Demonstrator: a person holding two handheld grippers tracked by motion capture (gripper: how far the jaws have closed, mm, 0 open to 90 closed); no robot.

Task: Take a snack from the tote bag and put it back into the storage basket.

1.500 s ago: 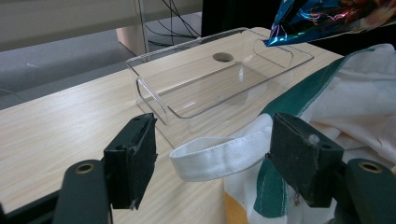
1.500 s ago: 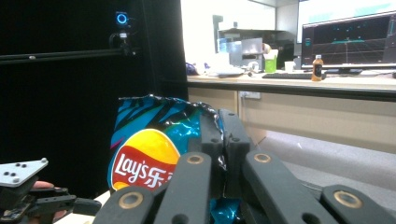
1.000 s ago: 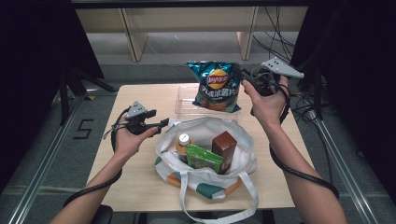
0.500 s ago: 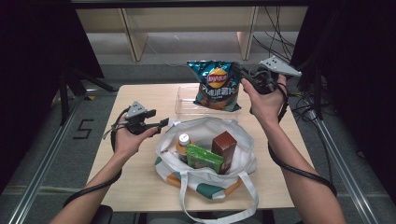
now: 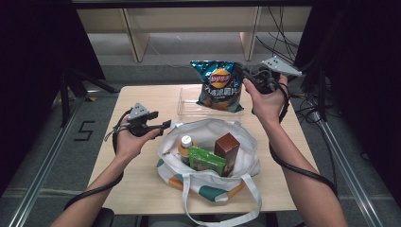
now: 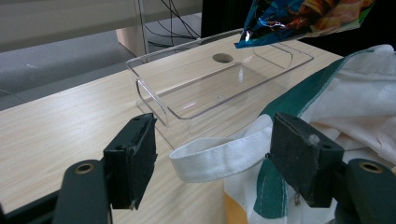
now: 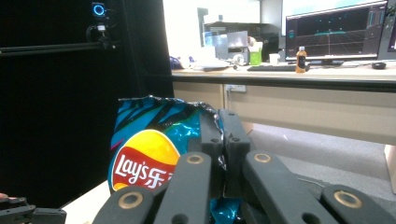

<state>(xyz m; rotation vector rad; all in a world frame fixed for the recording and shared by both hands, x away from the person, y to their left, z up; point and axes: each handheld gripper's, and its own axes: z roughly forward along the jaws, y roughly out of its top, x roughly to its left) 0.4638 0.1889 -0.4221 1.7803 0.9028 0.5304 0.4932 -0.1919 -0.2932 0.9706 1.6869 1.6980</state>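
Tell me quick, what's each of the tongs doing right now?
Left tongs: open, bag strap between the jaws, not gripped.
Right tongs: shut on the chip bag.

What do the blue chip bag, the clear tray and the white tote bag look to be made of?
Blue chip bag: glossy plastic film, probably foil-lined, judging by its crinkled, shiny surface. Clear rectangular tray: rigid transparent plastic, likely acrylic; the wood grain of the table shows through it. White tote bag with green trim: woven fabric, apparently cotton canvas, soft folds, matte finish.
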